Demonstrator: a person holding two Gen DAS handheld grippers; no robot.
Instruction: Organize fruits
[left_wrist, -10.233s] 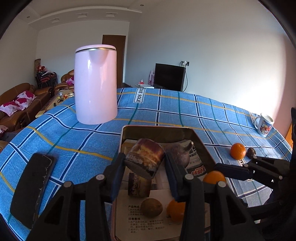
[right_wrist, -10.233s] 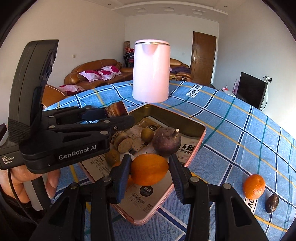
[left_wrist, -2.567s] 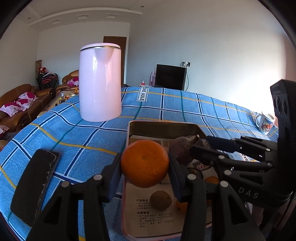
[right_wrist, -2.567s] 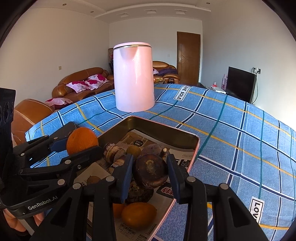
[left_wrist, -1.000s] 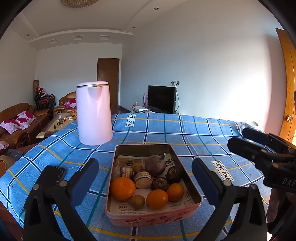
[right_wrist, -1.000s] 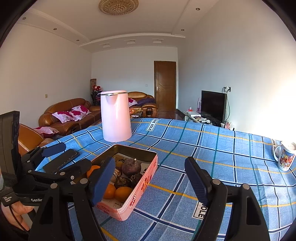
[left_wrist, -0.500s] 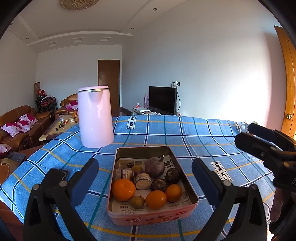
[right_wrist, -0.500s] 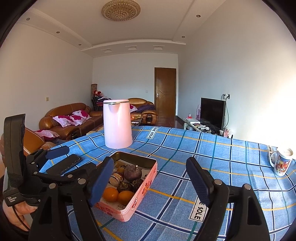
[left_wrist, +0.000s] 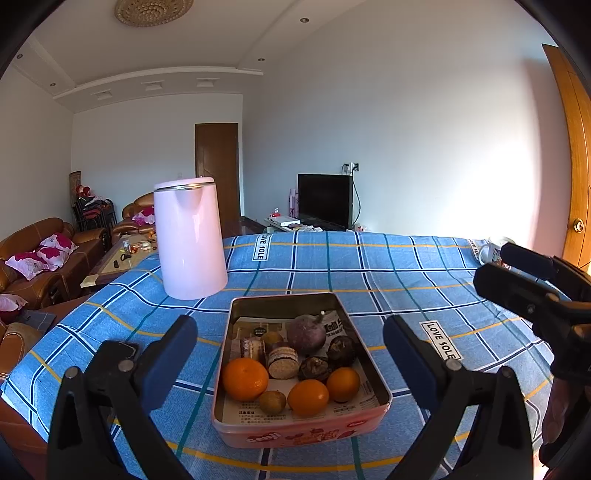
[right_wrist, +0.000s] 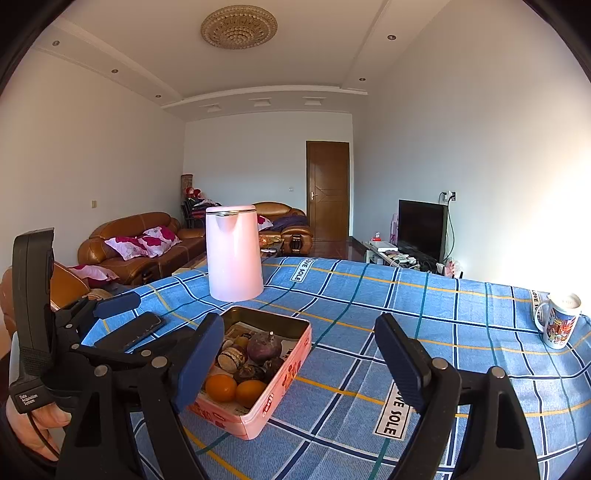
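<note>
A pink tin (left_wrist: 295, 430) lined with newspaper sits on the blue checked tablecloth and holds several fruits: three oranges (left_wrist: 245, 379), a purple round fruit (left_wrist: 306, 334), dark brown fruits (left_wrist: 341, 347), a kiwi (left_wrist: 272, 401) and some sliced pieces. The tin also shows in the right wrist view (right_wrist: 258, 402). My left gripper (left_wrist: 290, 354) is wide open and empty, held back and above the tin. My right gripper (right_wrist: 299, 350) is wide open and empty, to the right of the tin.
A tall pink kettle (left_wrist: 188, 238) stands behind the tin. A black phone (right_wrist: 129, 330) lies left of the tin. A printed mug (right_wrist: 559, 321) stands at the far right table edge. Sofas, a door and a TV are beyond the table.
Both grippers have let go of their fruits, opened wide and pulled back and up from the tin. The orange and the dark fruit now lie in the tin.
</note>
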